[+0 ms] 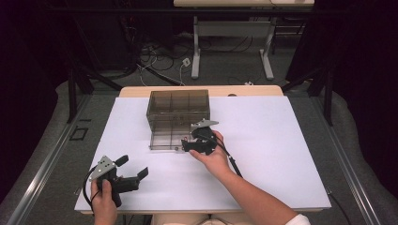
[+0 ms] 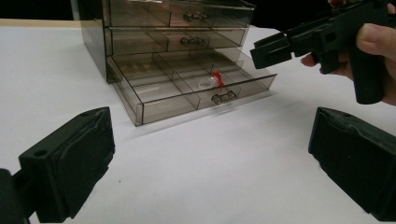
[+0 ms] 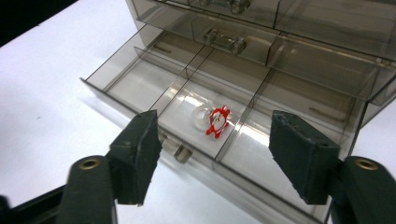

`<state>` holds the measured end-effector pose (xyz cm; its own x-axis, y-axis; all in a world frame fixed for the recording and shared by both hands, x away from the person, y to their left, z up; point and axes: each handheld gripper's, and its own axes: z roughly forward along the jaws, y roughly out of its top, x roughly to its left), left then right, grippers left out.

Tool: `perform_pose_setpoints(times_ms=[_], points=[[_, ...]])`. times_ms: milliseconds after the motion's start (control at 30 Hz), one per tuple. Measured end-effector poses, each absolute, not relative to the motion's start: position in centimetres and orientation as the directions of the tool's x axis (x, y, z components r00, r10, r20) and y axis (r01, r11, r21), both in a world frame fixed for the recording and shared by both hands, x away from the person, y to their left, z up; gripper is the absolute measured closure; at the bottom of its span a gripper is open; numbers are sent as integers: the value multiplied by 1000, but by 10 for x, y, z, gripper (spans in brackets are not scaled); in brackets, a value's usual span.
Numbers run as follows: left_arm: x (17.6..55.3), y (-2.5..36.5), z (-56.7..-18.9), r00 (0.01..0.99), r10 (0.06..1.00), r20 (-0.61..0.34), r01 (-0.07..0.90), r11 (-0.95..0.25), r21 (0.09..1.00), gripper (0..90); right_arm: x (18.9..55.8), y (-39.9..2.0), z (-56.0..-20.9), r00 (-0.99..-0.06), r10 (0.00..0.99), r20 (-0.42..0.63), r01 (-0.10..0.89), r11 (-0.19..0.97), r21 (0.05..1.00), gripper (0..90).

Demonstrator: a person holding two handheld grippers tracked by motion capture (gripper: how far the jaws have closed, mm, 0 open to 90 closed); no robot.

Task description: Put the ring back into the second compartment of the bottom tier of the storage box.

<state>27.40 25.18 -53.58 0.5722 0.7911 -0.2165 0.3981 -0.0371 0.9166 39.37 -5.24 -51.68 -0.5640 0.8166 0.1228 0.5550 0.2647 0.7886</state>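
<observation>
The right gripper (image 1: 186, 143), jaws parted and holding nothing, hovered at the front of the pulled-out bottom drawer (image 1: 165, 136) of a smoked-plastic drawer cabinet (image 1: 178, 104), the right hand (image 1: 213, 157) reaching in from the near edge with the forearm angled across the white table (image 1: 281, 140). The left gripper (image 1: 132, 174), jaws wide apart and empty, rested low at the near left in the left hand (image 1: 104, 199). The right gripper view revealed a small red-and-white figure (image 3: 218, 122) beside a clear ring in the drawer's middle compartment, just behind the knob (image 3: 182, 153); from above, the drawer's contents could not be made out.
</observation>
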Motion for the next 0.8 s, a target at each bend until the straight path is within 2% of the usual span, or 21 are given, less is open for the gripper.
perform_pose_setpoints(times_ms=[333, 800], points=[[274, 252, -536, 568, 793, -220, 402, -34, 915, 5, 379, -72, -513, -580, 807, 113, 551, 287, 784, 180], [274, 251, -536, 565, 795, -219, 405, -36, 914, 5, 355, -116, -511, -514, 849, 120, 556, 224, 800, 157]])
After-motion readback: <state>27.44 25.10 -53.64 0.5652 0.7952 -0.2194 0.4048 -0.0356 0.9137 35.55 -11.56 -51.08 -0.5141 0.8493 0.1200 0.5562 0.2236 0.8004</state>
